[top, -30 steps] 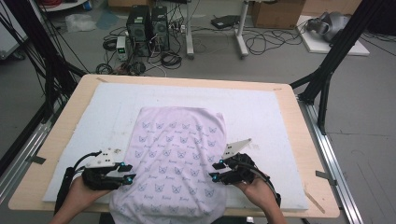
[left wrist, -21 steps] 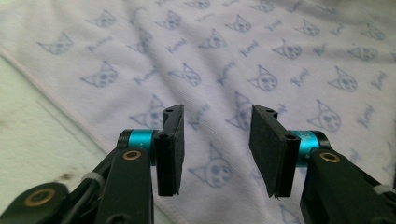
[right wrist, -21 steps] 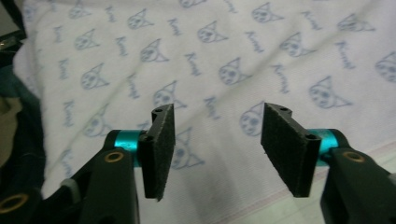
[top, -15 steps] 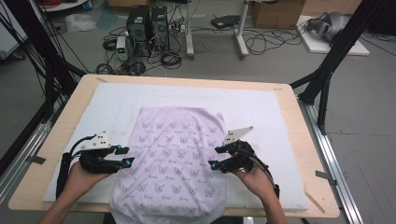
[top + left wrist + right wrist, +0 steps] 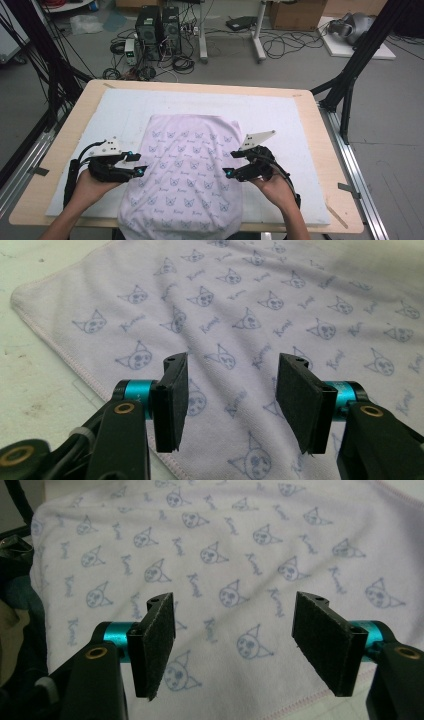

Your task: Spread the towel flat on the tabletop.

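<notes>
The left gripper [image 5: 134, 164] hangs above the left edge of the towel [image 5: 187, 170], its jaws having just been opening and now standing apart with nothing between the pads, as the left gripper view makes plain: only printed cloth lies beyond the gap, with the towel's hemmed edge running off to that gripper's left. Opposite it, the right gripper [image 5: 231, 164] mirrors the pose over the towel's right edge, its jaws likewise just opened and holding nothing; in the right gripper view the cloth spreads flat beneath and ahead of the pads. The two tools face each other across the cloth, which suggests the towel has been let go so that it can settle flat. The towel itself, pale lilac with small cat faces, lies between the grippers on the white mat [image 5: 300, 120] covering the wooden table [image 5: 320, 150], its near end seemingly draping over the table's front edge, though the frame cuts that off.
</notes>
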